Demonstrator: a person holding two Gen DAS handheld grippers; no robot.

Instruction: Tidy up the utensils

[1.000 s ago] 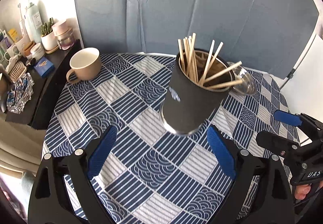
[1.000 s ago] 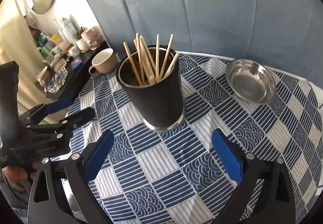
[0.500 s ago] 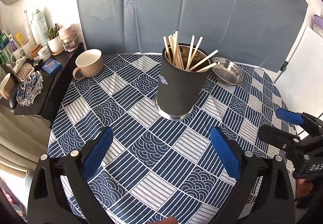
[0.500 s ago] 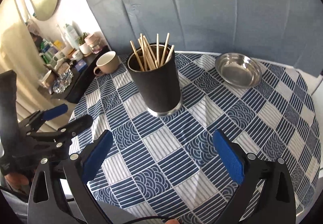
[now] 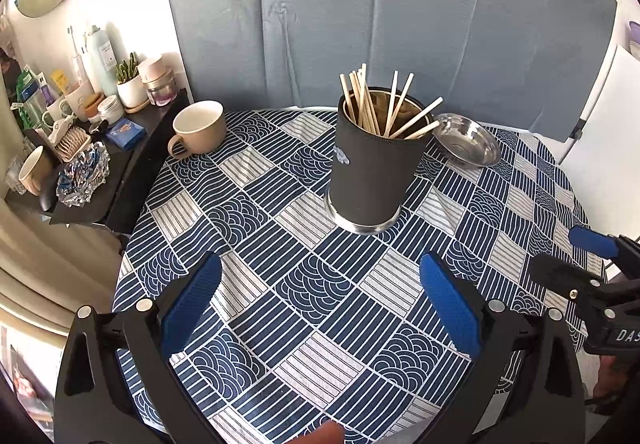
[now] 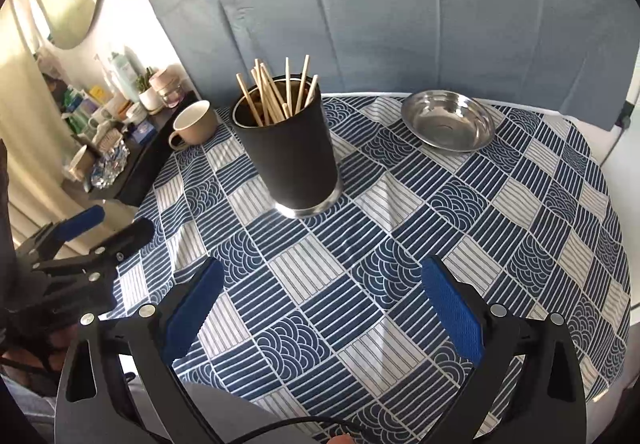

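Both grippers have pulled back from the black cup (image 5: 370,167) of wooden chopsticks (image 5: 374,105) — it stands farther off now. The left gripper (image 5: 320,304) has just been opening; its jaws gape wide, empty. The right gripper (image 6: 320,308) is equally spread, holding nothing. Beside the cup sits a shiny steel dish (image 6: 448,123) on the checked tablecloth (image 6: 400,244).

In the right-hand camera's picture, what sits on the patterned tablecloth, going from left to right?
Beige mug → black cup holding wooden chopsticks → steel dish.
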